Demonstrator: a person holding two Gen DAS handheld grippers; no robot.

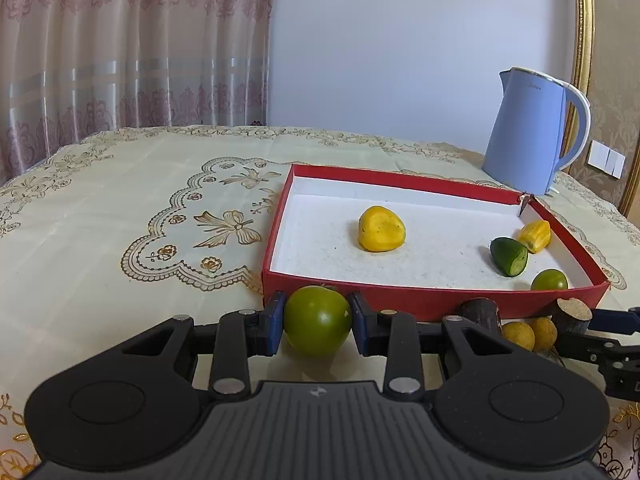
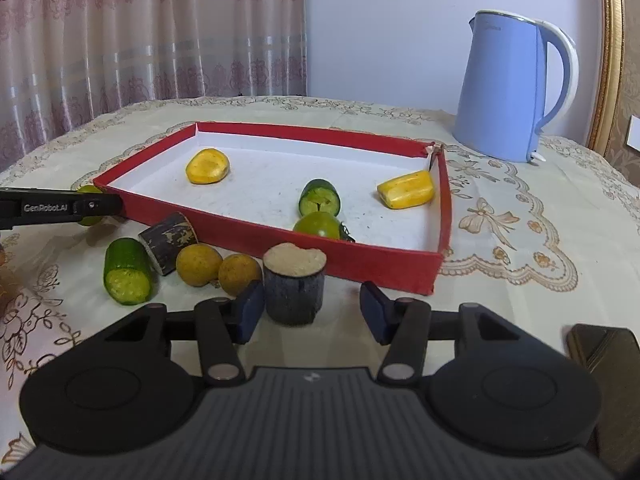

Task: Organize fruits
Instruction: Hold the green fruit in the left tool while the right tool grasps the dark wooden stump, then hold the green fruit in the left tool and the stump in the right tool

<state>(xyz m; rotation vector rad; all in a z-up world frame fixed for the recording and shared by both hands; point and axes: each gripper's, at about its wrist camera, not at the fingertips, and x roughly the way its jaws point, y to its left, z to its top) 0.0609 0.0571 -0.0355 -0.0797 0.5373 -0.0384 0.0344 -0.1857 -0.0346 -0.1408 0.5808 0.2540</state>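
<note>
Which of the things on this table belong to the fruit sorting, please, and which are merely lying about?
Job: green tomato in left gripper; dark stub between right gripper pads; red tray; cucumber piece; round yellow fruits.
Lying about: blue kettle; tablecloth.

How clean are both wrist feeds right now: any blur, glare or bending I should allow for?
Left wrist view: sharp; fisheye bows the red tray edges and gold frame; soft daylight, faint shadow under the green fruit; dark corners. Right wrist view: equally sharp, no glare; kettle leans from distortion; a dark object at the right edge is blurred.
</note>
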